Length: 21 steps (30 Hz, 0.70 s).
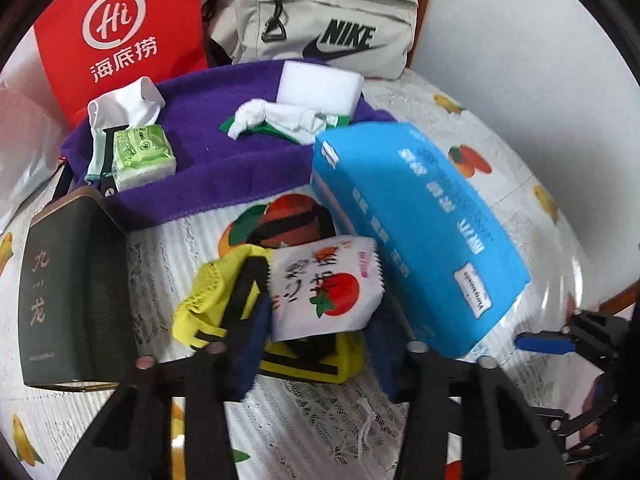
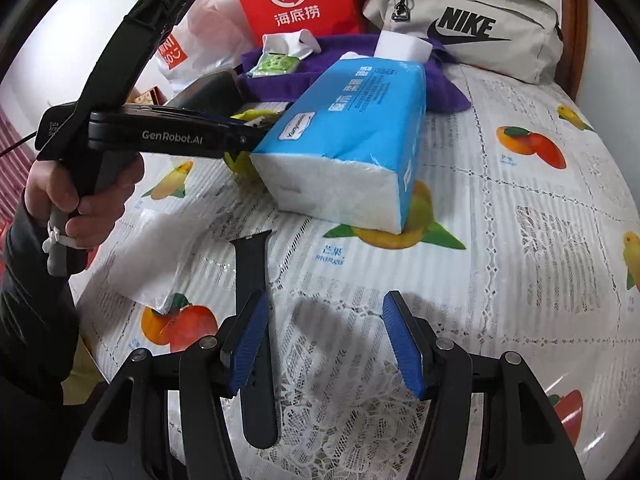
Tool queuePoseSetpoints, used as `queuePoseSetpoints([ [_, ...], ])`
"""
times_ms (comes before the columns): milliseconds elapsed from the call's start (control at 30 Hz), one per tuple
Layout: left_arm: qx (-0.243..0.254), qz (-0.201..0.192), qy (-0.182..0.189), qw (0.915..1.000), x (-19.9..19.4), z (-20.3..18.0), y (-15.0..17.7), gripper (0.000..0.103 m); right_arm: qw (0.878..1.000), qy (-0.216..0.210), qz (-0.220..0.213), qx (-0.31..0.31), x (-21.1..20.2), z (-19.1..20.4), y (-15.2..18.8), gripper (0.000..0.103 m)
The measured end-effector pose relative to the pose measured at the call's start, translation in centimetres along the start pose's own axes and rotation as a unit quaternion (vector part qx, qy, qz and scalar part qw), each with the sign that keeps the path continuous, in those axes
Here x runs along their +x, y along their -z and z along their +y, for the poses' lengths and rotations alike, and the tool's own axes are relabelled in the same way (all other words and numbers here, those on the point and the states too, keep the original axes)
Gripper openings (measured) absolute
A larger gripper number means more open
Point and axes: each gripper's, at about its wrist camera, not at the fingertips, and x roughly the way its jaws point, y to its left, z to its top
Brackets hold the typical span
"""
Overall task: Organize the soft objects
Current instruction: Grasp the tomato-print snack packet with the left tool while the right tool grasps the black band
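Observation:
In the left wrist view my left gripper [image 1: 320, 312] is shut on a white snack packet [image 1: 324, 280] printed with a red tomato, a blue pad against each side. Under the packet lies a yellow fabric piece with black straps [image 1: 200, 312]. A blue tissue pack [image 1: 420, 220] lies just right of it, one end resting on a purple towel [image 1: 224, 152]. My right gripper [image 2: 326, 344] stands open over the fruit-print tablecloth [image 2: 520, 220], nothing between its pads. A dark watch strap [image 2: 252, 272] lies under its left finger.
On the towel sit a white sponge block [image 1: 320, 84], a knotted white and green cloth [image 1: 280, 120], a green tissue packet [image 1: 144, 156] and a white sock [image 1: 124, 104]. Behind stand a red bag [image 1: 120, 32] and a beige Nike bag [image 1: 320, 20]. A dark box [image 1: 60, 300] lies left.

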Motion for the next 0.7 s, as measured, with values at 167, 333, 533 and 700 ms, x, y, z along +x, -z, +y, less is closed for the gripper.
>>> queuePoseSetpoints([
  [167, -0.026, -0.013, 0.018, 0.9994, -1.1, 1.4, -0.5, 0.025, 1.000, -0.015, 0.002, -0.021, 0.4, 0.9, 0.1, 0.059],
  [333, -0.029, -0.003, 0.021, 0.9993, 0.0, 1.7, -1.0, 0.025, 0.999, -0.016, 0.002, -0.029, 0.6, 1.3, -0.1, 0.059],
  [533, -0.046, -0.007, 0.018, 0.9988, 0.7, 2.1, -1.6, 0.022, 0.999, -0.024, 0.003, -0.026, 0.6, 1.7, -0.1, 0.059],
  [700, -0.059, -0.010, 0.017, 0.9981, 0.8, 2.7, -1.8, 0.005, 0.999, -0.018, 0.003, -0.039, 0.9, 2.5, 0.0, 0.059],
])
